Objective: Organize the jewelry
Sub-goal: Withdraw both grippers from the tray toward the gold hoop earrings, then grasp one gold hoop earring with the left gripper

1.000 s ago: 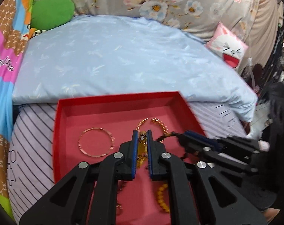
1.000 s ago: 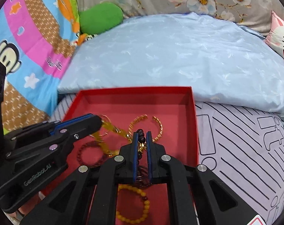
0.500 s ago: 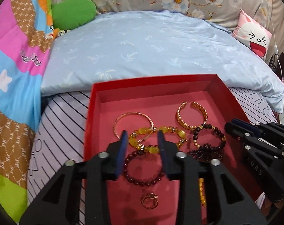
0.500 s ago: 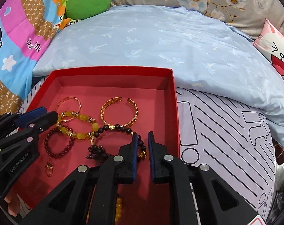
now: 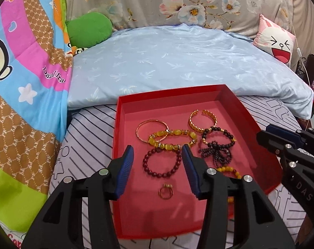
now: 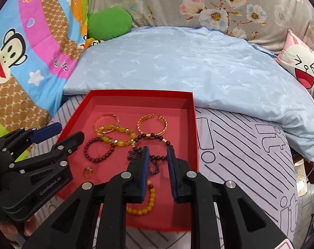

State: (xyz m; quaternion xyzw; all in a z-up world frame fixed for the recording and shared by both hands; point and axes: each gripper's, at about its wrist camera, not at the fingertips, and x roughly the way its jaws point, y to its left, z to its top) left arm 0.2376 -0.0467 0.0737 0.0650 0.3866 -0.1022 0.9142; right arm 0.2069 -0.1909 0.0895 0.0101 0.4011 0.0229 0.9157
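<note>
A red box on the bed holds several pieces: a thin gold bangle, a yellow bead bracelet, a gold cuff, a dark red bead bracelet, a black bead bracelet, a ring and amber beads. My left gripper hovers over the box's near half, its jaws opening and gripping nothing. At the box's right side my right gripper stands slightly open above the black bead bracelet, its pads not touching it.
The box rests on a striped sheet. Behind it lies a folded light blue quilt. A green cushion and a monkey-print blanket are at the left, and a pink cartoon pillow is at the right.
The left gripper let go of the yellow bracelet and the right let go of the black beads. Both pulled back and up from the box, the left jaws spreading wide.
</note>
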